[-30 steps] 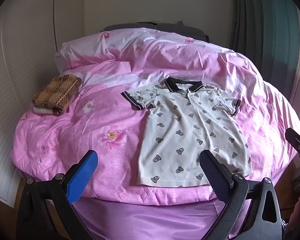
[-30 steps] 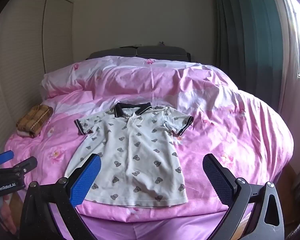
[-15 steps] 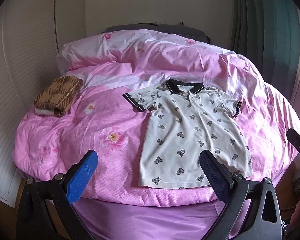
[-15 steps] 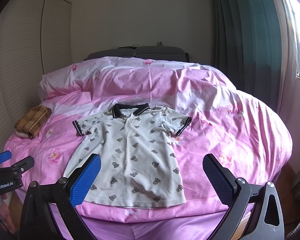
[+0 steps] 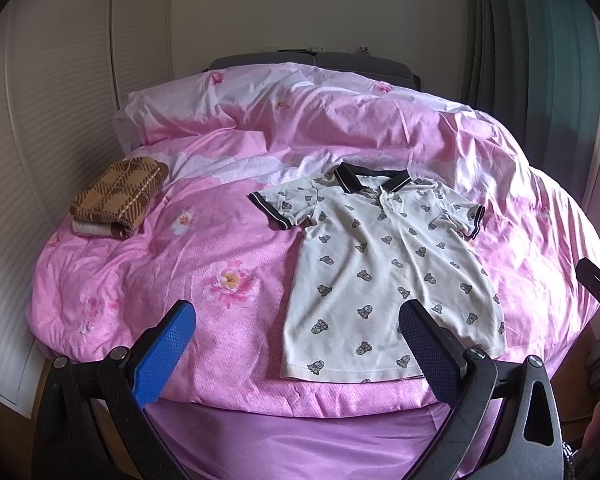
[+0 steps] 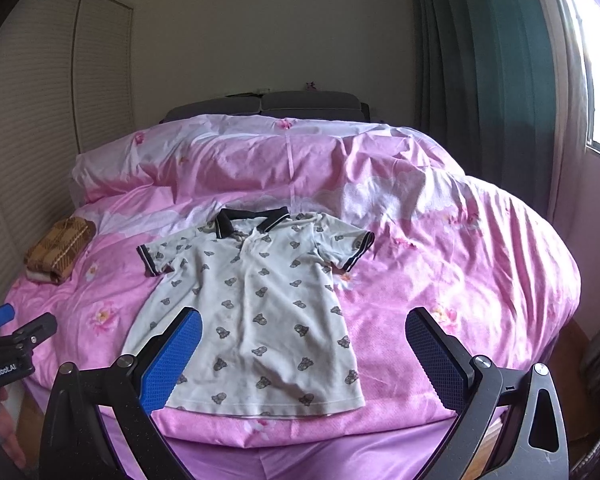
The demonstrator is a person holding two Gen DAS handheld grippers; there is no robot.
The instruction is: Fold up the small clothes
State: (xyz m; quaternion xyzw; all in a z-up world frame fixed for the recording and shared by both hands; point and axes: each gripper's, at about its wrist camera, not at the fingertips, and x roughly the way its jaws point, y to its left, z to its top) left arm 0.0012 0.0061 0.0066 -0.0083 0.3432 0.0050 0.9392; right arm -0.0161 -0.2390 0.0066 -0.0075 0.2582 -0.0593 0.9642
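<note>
A small white polo shirt [image 5: 384, 268] [image 6: 256, 304] with a dark collar and grey bear prints lies flat and face up on the pink duvet, its hem toward me. My left gripper [image 5: 296, 344] is open, held in the air short of the bed's near edge, by the shirt's lower left corner. My right gripper [image 6: 304, 348] is open too, hovering before the hem, with nothing between its fingers. Each gripper shows at the edge of the other's view.
A folded brown plaid cloth [image 5: 118, 198] [image 6: 58, 248] rests on the bed's left side. The pink floral duvet [image 5: 220, 264] covers the bed, with pillows at the far end. Louvred closet doors [image 6: 40, 128] stand left, dark green curtains [image 6: 480, 80] and a window right.
Both grippers have drawn back and tilted slightly, so the shirt and bed sit a little lower in both views. Nothing has been grasped.
</note>
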